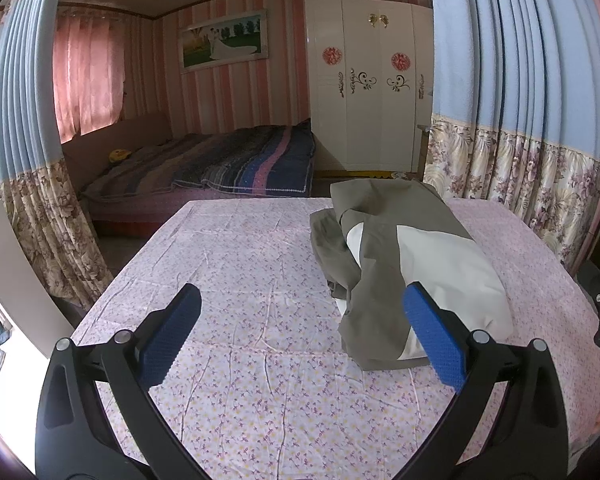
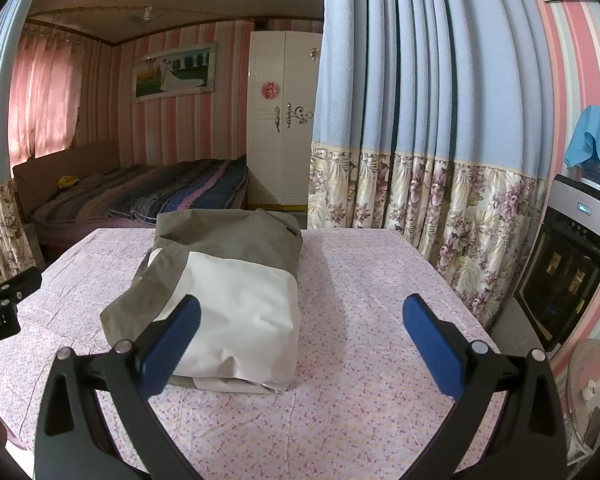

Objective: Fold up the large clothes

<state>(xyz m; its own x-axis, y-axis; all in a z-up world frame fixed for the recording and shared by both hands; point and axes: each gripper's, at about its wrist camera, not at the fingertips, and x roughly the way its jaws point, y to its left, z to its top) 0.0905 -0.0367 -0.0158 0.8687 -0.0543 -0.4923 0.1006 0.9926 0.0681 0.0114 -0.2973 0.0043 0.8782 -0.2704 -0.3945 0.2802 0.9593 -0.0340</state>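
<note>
An olive-green and white garment [image 1: 408, 264] lies folded in a thick bundle on the floral-sheeted table [image 1: 240, 280], right of centre in the left wrist view. It sits left of centre in the right wrist view [image 2: 228, 288]. My left gripper [image 1: 300, 336] is open and empty, its right finger [image 1: 432, 336] in front of the bundle's near edge. My right gripper [image 2: 300, 340] is open and empty, its left finger [image 2: 172, 340] in front of the bundle's near left corner. The left gripper's body shows at the left edge of the right wrist view [image 2: 4, 300].
Blue and floral curtains [image 2: 420, 140] hang behind the table [image 2: 380, 320] on the right and at the far left [image 1: 28, 140]. A bed [image 1: 220, 164] and white wardrobe [image 1: 364, 92] stand beyond. A water dispenser [image 2: 572, 260] and a fan [image 2: 592, 392] stand to the right.
</note>
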